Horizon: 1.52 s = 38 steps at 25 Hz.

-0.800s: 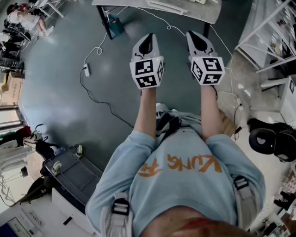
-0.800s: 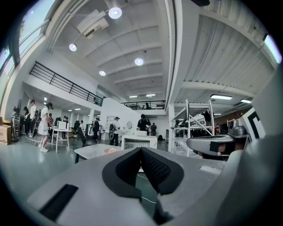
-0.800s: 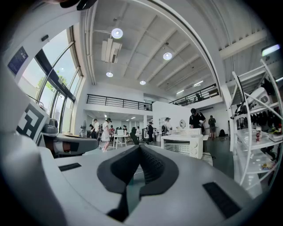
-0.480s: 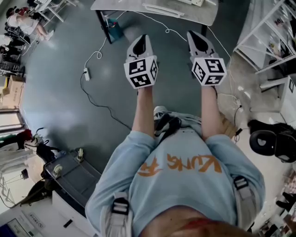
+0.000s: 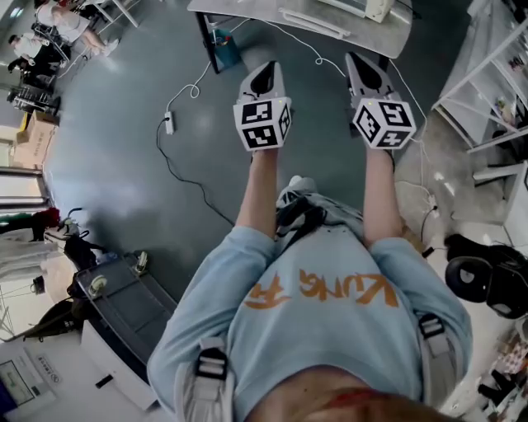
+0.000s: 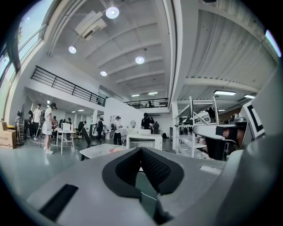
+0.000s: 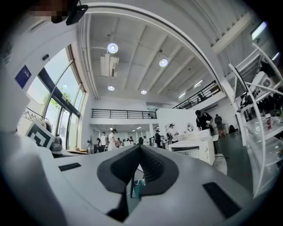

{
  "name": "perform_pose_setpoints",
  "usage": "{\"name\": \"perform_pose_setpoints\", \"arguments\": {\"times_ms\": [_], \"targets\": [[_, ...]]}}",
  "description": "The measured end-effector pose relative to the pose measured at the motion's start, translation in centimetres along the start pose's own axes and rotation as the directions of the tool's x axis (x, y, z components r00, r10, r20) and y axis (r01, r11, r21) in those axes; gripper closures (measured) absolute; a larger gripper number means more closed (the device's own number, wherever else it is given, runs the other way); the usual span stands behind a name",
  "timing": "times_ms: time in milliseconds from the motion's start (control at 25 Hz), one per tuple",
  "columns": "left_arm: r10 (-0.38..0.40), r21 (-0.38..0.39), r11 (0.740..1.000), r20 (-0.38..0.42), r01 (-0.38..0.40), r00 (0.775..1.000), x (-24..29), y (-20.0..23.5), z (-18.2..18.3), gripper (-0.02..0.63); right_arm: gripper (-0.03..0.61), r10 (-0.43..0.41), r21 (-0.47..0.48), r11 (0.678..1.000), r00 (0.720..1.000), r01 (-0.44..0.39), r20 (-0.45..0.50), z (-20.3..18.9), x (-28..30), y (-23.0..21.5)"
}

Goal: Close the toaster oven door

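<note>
Both grippers are held out in front of the person, above the grey floor and short of the table (image 5: 247, 10). In the head view the left gripper (image 5: 262, 69) and the right gripper (image 5: 364, 61) point toward the table, each shut with nothing between its pads. A white toaster oven (image 6: 144, 142) stands on the table ahead in the left gripper view, beyond the closed left gripper (image 6: 140, 151). The toaster oven (image 7: 194, 150) also shows right of the closed right gripper (image 7: 140, 149). It is too small to tell how its door stands.
A teal bin (image 5: 227, 41) sits under the table by a black leg. A power strip (image 5: 169, 124) and its cable lie on the floor at left. A grey cart (image 5: 124, 301) is at lower left, a black chair (image 5: 487, 272) and white shelving (image 5: 495, 74) at right.
The table and floor items have shifted a little right and down in the head view. Both grippers sit slightly higher in frame and stay shut.
</note>
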<state>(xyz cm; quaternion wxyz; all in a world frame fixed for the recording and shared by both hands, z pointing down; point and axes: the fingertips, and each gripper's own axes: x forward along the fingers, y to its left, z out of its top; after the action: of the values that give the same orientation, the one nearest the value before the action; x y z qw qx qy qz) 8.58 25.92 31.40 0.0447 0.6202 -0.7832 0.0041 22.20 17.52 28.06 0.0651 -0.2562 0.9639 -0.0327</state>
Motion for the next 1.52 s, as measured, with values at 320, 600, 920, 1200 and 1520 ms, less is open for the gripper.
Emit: {"name": "perform_pose_setpoints", "arguments": {"times_ms": [320, 600, 920, 1200, 1520], "targets": [[-0.001, 0.015, 1.000, 0.033, 0.000, 0.999, 3.4, 1.2, 2.6, 0.612, 0.581, -0.018, -0.024, 1.000, 0.996, 0.020, 0.082, 3.7, 1.1, -3.4], [-0.050, 0.032, 0.998, 0.059, 0.049, 0.997, 8.7, 2.0, 3.2, 0.612, 0.581, -0.054, -0.041, 0.997, 0.993, 0.058, 0.102, 3.4, 4.5, -6.6], [-0.108, 0.030, 0.994, 0.033, 0.107, 0.994, 19.8, 4.7, 1.6, 0.612, 0.581, -0.113, 0.003, 0.994, 0.992, 0.113, 0.054, -0.7, 14.5, -13.3], [-0.056, -0.027, 0.998, -0.112, 0.053, 0.992, 30.1, 13.6, -2.2, 0.612, 0.581, -0.110, 0.060, 0.992, 0.992, 0.114, -0.068, -6.6, 26.8, -16.0], [-0.171, 0.008, 0.984, -0.258, 0.179, 0.951, 44.1, 16.0, -9.7, 0.612, 0.581, -0.243, 0.063, 0.962, 0.942, 0.264, -0.232, -17.0, 35.5, -23.2]]}}
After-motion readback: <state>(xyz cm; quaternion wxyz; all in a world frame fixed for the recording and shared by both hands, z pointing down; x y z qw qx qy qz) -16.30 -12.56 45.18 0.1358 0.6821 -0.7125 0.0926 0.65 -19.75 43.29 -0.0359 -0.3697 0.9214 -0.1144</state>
